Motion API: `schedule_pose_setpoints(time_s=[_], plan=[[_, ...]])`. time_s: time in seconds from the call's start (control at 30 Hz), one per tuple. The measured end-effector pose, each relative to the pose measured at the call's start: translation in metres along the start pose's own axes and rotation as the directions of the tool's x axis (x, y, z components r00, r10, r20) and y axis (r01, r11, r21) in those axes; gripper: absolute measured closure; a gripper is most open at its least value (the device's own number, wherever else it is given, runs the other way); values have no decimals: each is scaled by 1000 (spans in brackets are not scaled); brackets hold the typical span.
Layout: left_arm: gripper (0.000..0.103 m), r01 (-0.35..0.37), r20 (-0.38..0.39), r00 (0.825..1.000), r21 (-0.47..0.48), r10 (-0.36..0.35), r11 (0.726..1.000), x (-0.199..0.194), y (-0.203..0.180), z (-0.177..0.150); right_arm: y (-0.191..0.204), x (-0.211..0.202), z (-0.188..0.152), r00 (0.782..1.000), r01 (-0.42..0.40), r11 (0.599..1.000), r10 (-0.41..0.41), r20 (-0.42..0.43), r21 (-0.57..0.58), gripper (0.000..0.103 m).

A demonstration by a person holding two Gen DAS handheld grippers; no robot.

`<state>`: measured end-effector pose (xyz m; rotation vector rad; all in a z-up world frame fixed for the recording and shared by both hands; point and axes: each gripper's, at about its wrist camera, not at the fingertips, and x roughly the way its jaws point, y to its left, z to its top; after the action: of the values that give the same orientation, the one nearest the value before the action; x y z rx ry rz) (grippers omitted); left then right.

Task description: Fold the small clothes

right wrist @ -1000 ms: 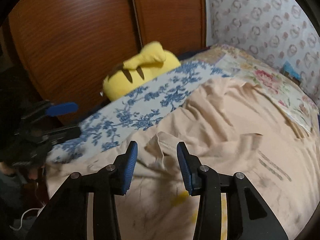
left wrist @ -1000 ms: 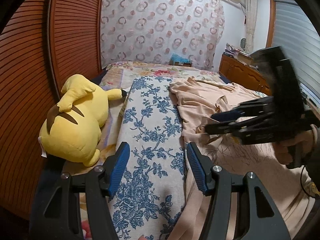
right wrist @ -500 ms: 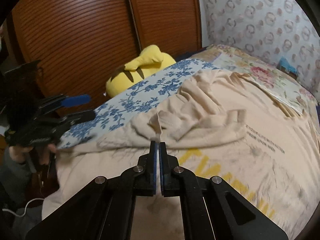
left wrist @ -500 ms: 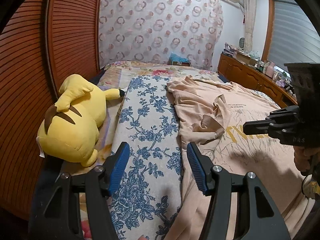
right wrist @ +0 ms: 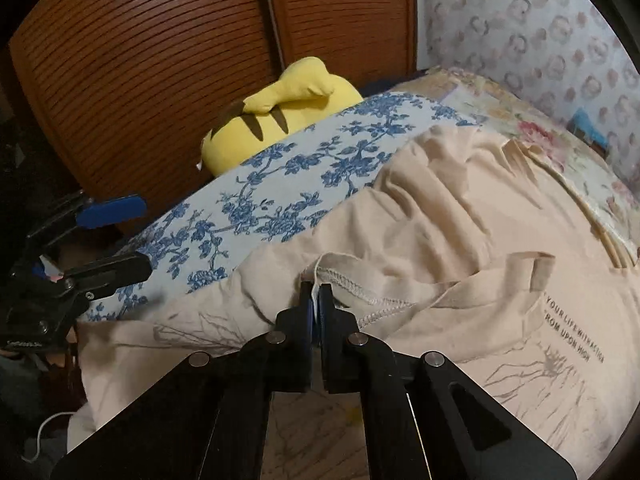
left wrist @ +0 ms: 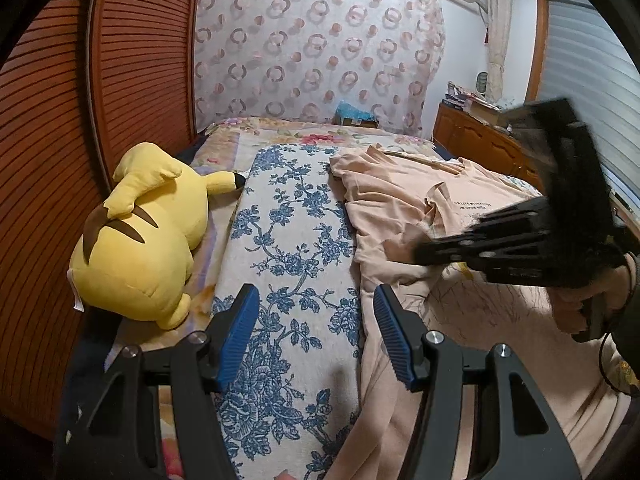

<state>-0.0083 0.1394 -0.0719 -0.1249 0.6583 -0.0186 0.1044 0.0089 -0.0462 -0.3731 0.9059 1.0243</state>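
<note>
A beige T-shirt (right wrist: 440, 220) with dark print lies crumpled on the bed, also seen in the left wrist view (left wrist: 400, 200). My right gripper (right wrist: 316, 292) is shut on the stitched sleeve hem (right wrist: 360, 296), and a sliver of fabric shows between its pads. In the left wrist view the right gripper (left wrist: 420, 248) reaches over the shirt from the right, held by a hand (left wrist: 580, 304). My left gripper (left wrist: 315, 292) hangs open above the blue floral cloth (left wrist: 292, 240) with nothing between its fingers. It also shows at the left edge of the right wrist view (right wrist: 132, 236).
A yellow plush toy (left wrist: 140, 240) lies at the bed's left edge against brown slatted wardrobe doors (left wrist: 48, 140). A patterned curtain (left wrist: 320, 52) hangs behind the bed. A wooden dresser (left wrist: 480, 144) with clutter stands at the right.
The right gripper's jaws have closed. It drew back to the right, then came down again onto the sleeve hem, now pinched. The left gripper has not moved.
</note>
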Motion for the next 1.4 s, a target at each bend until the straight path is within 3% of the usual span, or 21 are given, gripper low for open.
schedule_pose_setpoints(time_s=[0.17, 0.37, 0.5, 0.6, 0.77, 1.03, 1.07, 1.1, 1.17, 1.4], plan=[[45, 7, 4, 1000, 2, -7, 1000, 1, -2, 1, -3, -51, -38, 997, -9, 999, 5, 74, 52, 103], [45, 19, 3, 1000, 26, -19, 999, 8, -13, 13, -5, -68, -65, 998, 29, 996, -34, 55, 89, 102], [45, 10, 0, 1000, 83, -10, 996, 19, -23, 31, -15, -80, -66, 995, 54, 993, -62, 72, 101, 78], [45, 10, -9, 1000, 97, -9, 995, 29, -26, 45, -30, -88, -53, 990, 84, 990, -96, 102, 115, 77], [45, -4, -27, 1000, 126, 8, 992, 46, -27, 62, -63, -71, -14, 978, 162, 980, -175, 111, 116, 77], [45, 19, -69, 998, 138, -9, 990, 74, -29, 74, -93, 0, 11, 968, 250, 959, -248, -31, 131, 77], [44, 23, -76, 997, 137, -13, 990, 77, -29, 75, -93, 0, 9, 968, 252, 959, -251, -23, 127, 80], [45, 27, -85, 996, 141, -15, 990, 81, -29, 77, -94, -1, 8, 967, 255, 960, -254, -21, 120, 90], [45, 25, -92, 996, 153, -11, 988, 88, -31, 81, -97, -12, 3, 973, 229, 965, -231, 0, 127, 101], [45, 65, -138, 989, 156, -43, 986, 120, -33, 102, -113, -71, -29, 963, 219, 949, -248, 105, 229, 101]])
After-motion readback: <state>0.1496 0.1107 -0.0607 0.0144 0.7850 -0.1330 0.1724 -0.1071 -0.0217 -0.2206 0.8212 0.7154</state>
